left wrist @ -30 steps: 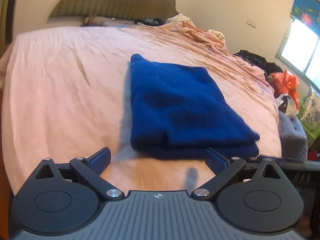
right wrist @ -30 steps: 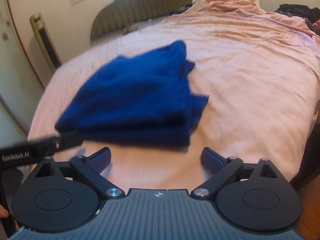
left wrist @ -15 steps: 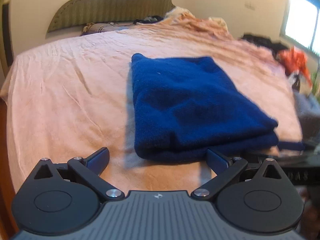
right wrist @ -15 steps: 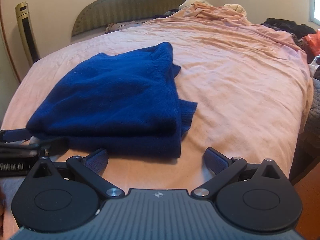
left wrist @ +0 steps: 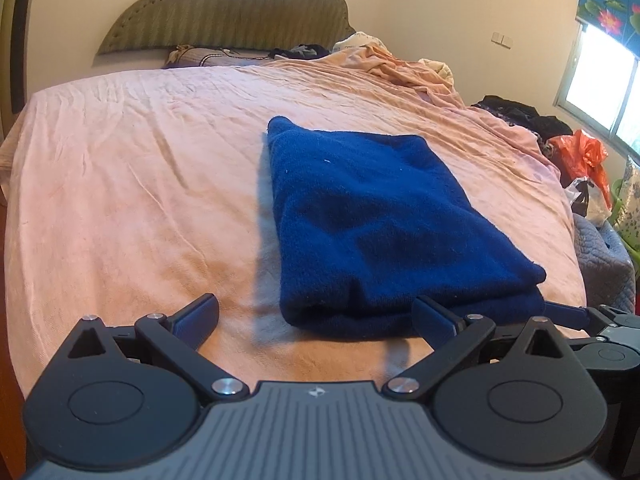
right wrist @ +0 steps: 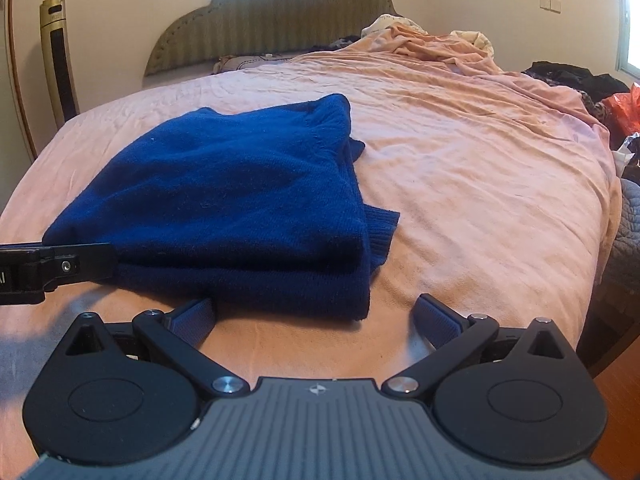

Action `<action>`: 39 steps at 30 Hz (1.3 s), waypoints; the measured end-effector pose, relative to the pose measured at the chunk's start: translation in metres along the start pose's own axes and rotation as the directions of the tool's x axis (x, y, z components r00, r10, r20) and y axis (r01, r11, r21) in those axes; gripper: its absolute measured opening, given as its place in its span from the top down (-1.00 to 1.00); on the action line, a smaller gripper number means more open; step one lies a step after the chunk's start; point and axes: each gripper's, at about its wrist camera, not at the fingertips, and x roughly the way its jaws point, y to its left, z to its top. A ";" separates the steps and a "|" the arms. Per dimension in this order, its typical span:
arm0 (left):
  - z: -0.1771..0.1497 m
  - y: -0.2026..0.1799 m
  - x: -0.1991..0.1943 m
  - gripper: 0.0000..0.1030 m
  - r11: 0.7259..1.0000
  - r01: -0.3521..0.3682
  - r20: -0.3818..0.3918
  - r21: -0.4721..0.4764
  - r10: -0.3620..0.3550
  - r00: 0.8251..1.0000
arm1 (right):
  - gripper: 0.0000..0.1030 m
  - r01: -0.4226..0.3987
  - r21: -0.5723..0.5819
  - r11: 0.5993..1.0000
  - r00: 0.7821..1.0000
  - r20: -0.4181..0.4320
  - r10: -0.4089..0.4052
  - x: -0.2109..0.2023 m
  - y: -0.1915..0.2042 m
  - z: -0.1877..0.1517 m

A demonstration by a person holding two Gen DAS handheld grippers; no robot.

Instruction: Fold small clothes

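Sweater (left wrist: 384, 224) folded into compact stack on bed (left wrist: 132, 184). Left gripper (left wrist: 316, 316) and right gripper (right wrist: 316, 314) released, empty, at sweater's near edge. Folding apparently complete.

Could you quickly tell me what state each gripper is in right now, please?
Left gripper: open, holding nothing.
Right gripper: open, holding nothing; the folded dark blue knitted sweater lies free.
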 end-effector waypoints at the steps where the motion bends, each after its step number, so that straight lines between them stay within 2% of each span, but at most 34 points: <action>1: 0.000 0.000 0.000 -1.00 1.000 -0.001 0.000 0.001 0.001 1.000 | -0.98 0.002 0.001 1.000 1.000 -0.001 -0.002 0.000 0.001 0.000; 18: 0.000 0.001 -0.001 -1.00 1.000 0.007 0.007 -0.009 -0.007 1.000 | -0.99 0.001 0.003 1.000 1.000 0.002 -0.001 -0.001 0.001 -0.001; 23: 0.000 0.005 -0.002 -1.00 1.000 0.014 0.010 -0.017 -0.014 1.000 | -0.99 0.007 0.012 1.000 0.997 -0.071 -0.006 -0.001 0.002 0.008; 26: -0.001 0.006 -0.003 -1.00 1.000 0.007 0.010 -0.017 -0.006 1.000 | -0.99 0.004 0.006 1.000 0.989 -0.145 -0.003 0.002 0.002 0.018; 30: -0.003 0.006 -0.008 -1.00 0.999 -0.026 0.006 -0.021 0.026 1.000 | -0.98 -0.006 0.009 1.000 0.985 -0.170 0.007 0.000 -0.001 0.018; 33: -0.007 0.001 -0.014 -1.00 0.994 -0.107 -0.009 -0.010 0.107 0.994 | -0.98 0.002 0.022 1.000 0.986 -0.165 0.002 -0.006 0.000 0.013; 37: -0.015 -0.015 -0.015 -1.00 0.979 -0.183 -0.030 0.088 0.186 0.982 | -0.99 -0.008 0.023 1.000 0.989 -0.149 0.011 -0.017 0.005 0.003; 39: -0.014 -0.016 -0.013 -1.00 0.976 -0.192 -0.037 0.102 0.196 0.980 | -0.99 -0.011 0.017 1.000 0.991 -0.135 0.013 -0.021 0.007 -0.002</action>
